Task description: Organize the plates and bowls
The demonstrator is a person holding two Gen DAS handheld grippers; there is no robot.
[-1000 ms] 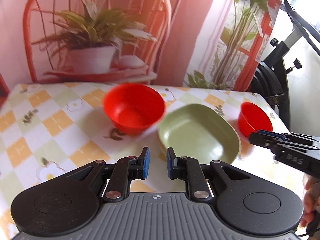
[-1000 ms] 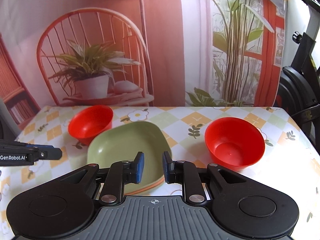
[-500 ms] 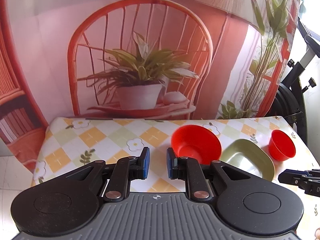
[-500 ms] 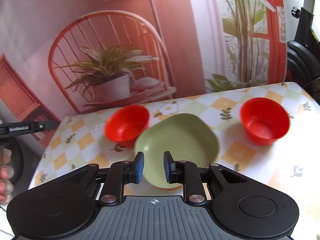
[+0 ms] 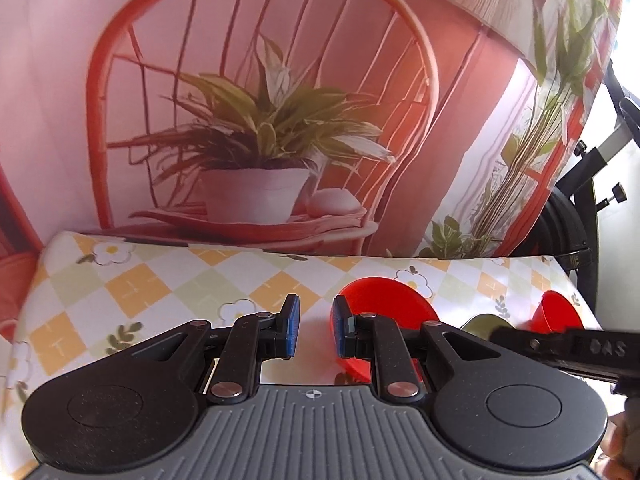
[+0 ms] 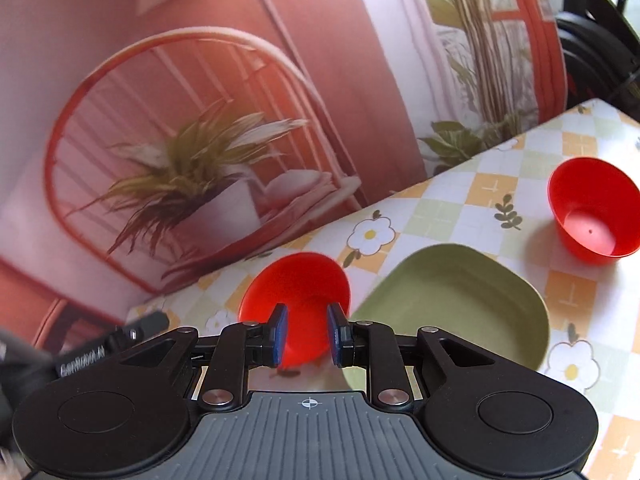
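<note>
Right wrist view: right gripper (image 6: 306, 334) w/ jaws apart, empty, near red bowl (image 6: 296, 304); prob. light, stiff plastic; pinch rim.

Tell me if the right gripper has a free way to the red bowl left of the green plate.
Probably yes. The right gripper is open and aimed at the near red bowl, with nothing between them. The green plate lies beside it, close on the right, so that finger has little room there.

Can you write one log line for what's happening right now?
left gripper: open, empty | right gripper: open, empty | two red bowls, green plate: on table, unstacked
</note>
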